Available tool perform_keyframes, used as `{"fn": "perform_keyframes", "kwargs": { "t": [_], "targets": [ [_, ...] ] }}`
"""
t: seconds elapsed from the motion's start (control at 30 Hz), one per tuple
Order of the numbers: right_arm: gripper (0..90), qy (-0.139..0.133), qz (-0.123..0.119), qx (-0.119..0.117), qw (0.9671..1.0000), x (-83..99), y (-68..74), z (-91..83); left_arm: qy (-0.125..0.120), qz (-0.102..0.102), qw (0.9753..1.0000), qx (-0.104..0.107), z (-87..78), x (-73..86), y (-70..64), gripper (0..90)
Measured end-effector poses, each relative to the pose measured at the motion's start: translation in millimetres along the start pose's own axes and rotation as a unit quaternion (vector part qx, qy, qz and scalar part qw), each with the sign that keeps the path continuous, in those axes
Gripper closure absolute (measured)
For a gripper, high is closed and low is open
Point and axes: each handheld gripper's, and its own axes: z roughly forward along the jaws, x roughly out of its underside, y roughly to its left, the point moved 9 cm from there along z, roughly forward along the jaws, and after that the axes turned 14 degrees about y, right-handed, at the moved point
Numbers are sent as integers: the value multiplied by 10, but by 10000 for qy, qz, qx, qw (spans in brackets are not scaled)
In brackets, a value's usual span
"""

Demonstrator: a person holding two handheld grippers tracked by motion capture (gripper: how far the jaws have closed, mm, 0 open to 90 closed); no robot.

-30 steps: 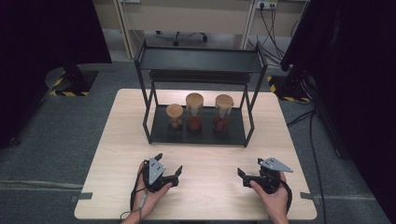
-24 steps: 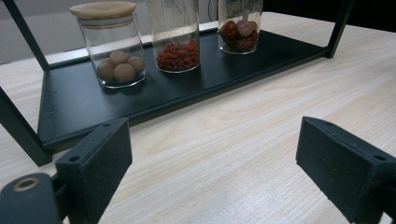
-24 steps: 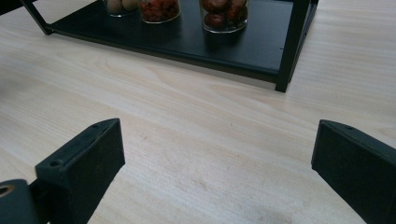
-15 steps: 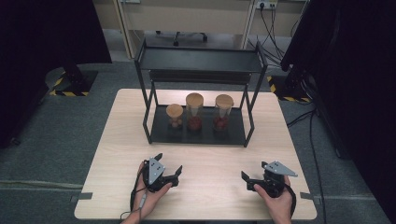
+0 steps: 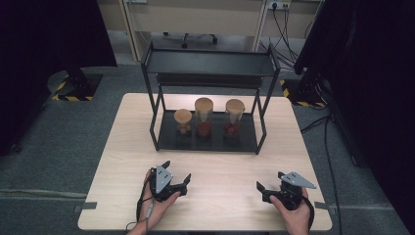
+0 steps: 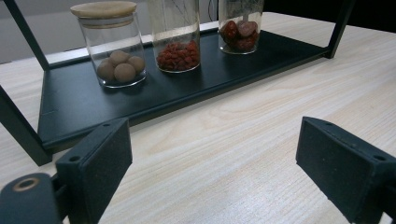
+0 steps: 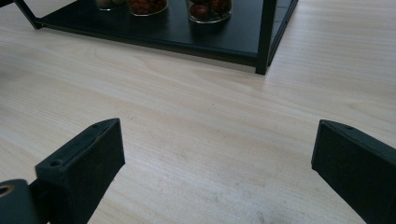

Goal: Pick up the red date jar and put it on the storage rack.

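We hold both tools low over the near edge of a pale wooden table (image 5: 220, 161), its grain running in long soft streaks. The left gripper (image 5: 177, 177) sits in our left hand (image 5: 157, 204), its two black jaws spread wide with bare wood between them; in the left gripper view the jaw pads look like blocky, matte wedges with a fine grainy surface. The right gripper (image 5: 261, 192) rests in our right hand (image 5: 293, 218), jaws likewise wide apart and holding nothing, a flat grey three-cornered plate on top.

Ahead of us, at the middle of the table, stands a black metal rack (image 5: 208, 139) made of thin square bars with a flat, dull lower shelf and a tray-like upper shelf. On the lower shelf three clear glass jars stand upright in a row, each a straight cylinder with a round, light wooden lid. The short jar (image 5: 183, 121) on the left holds smooth brown balls. The tall middle jar (image 5: 204, 116) holds small, wrinkled red berries piled at its bottom. The right jar (image 5: 234, 117) holds larger, dark red, glossy fruit. The jars stand near one another but apart, and well apart from both grippers.

Around the table lies grey carpet (image 5: 58, 142).
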Motion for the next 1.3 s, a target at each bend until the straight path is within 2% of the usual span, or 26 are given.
{"fn": "perform_keyframes", "kwargs": {
  "t": [0.67, 1.3],
  "targets": [
    [29, -62, 124, 108, 9998, 96, -110, -78, -3, -1, 10000, -4, 0, 0, 0, 104],
    [29, -111, 257, 193, 9994, 171, -175, -77, -5, 2, 10000, -13, -1, 0, 0, 104]
  ]
}}
